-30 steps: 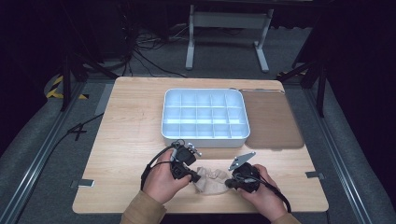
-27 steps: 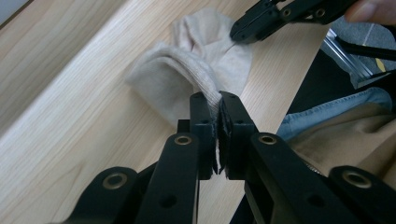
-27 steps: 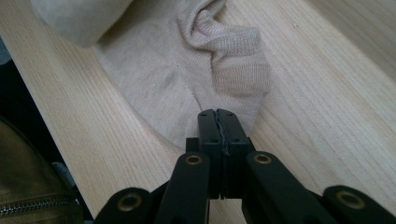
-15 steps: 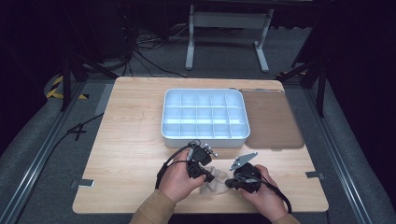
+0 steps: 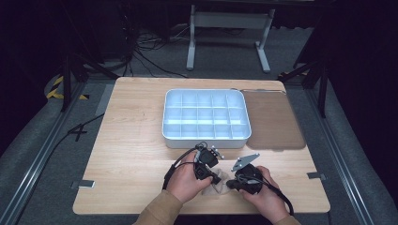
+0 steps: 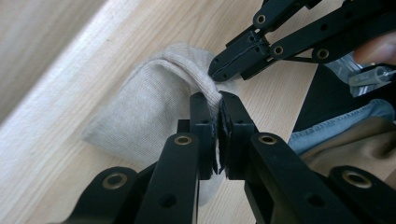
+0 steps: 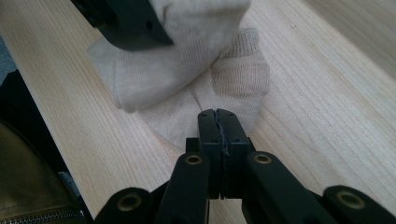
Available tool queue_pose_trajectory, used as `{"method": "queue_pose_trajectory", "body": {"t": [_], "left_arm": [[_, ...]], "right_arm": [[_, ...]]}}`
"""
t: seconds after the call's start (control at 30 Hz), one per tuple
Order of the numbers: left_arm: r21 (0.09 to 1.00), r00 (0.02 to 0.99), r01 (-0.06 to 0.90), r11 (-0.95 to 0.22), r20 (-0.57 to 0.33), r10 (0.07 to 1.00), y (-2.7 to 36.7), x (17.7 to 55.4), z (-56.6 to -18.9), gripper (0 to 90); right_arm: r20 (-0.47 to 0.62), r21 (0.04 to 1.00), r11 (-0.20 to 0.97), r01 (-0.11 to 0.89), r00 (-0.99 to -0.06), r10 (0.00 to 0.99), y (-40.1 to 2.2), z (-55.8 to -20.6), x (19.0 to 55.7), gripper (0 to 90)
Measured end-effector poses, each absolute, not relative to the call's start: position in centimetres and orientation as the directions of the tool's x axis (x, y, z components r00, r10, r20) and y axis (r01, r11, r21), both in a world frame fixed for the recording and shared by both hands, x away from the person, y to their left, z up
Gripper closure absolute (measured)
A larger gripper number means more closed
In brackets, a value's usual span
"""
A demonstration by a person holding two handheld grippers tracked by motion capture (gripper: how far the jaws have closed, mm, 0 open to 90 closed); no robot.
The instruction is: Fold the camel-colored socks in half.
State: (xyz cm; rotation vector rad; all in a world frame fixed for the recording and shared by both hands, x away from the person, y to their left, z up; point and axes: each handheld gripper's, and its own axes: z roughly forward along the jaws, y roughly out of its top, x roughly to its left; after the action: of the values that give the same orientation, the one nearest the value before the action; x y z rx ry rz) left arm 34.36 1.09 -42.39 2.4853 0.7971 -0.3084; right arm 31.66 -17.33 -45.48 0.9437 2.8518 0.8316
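1. Left gripper [image 6: 218,105] has its jaws pinched almost together on a folded ridge of the beige sock [image 6: 149,107]; in the left gripper view the knit is squeezed between the two pads.
2. Right gripper [image 7: 218,116] is fully closed, its tips pressing on the sock's edge near the heel patch; whether cloth is caught between the pads or merely pinned to the wood, I cannot tell.
3. In the high view the sock [image 5: 219,183] lies on the wooden table [image 5: 131,140] at about 6 o'clock from the tray, between the two hands and near the table's front edge.
4. Judged step: folding or rolling the sock, with the left gripper carrying one layer over while the right anchors the other end.
5. The next move likely calls for drawing the pinched fold across toward the right gripper without dragging the whole sock, then letting go cleanly so the fold stays.
6. Divided white tray [image 5: 205,117] sits at table centre; all its compartments look empty.
7. Brown mat [image 5: 274,119] lies at 3 o'clock of the tray, touching it, with nothing on it.
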Motion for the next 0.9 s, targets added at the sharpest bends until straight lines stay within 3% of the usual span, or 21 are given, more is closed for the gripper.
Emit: {"method": "queue_pose_trajectory", "body": {"t": [0.23, 0.33, 0.5, 0.67, 0.9], "left_arm": [[0.393, 0.798, 0.6, -0.697, -0.356, 0.486, 1.0, 34.5, -43.0, 84.5], [0.412, 0.801, 0.595, -0.69, -0.374, 0.468, 1.2, 34.4, -42.8, 69.5], [0.462, 0.806, 0.589, -0.663, -0.388, 0.447, 2.2, 34.1, -41.9, 60.6], [0.494, 0.802, 0.597, -0.631, -0.363, 0.474, 4.3, 33.7, -40.5, 61.5], [0.469, 0.784, 0.62, -0.629, -0.337, 0.522, 5.9, 33.4, -40.7, 67.7]], "right_arm": [[0.134, 0.497, 0.675, 0.545, -0.817, 0.561, -17.3, -45.5, 31.6, 89.9], [0.114, 0.494, 0.687, 0.533, -0.823, 0.557, -17.2, -45.4, 31.5, 88.8], [0.129, 0.5, 0.677, 0.541, -0.819, 0.559, -17.5, -44.6, 31.4, 85.9], [0.107, 0.557, 0.64, 0.529, -0.81, 0.576, -18.5, -41.9, 31.2, 88.1], [0.104, 0.623, 0.624, 0.472, -0.84, 0.532, -17.0, -40.2, 30.6, 89.2]]}}
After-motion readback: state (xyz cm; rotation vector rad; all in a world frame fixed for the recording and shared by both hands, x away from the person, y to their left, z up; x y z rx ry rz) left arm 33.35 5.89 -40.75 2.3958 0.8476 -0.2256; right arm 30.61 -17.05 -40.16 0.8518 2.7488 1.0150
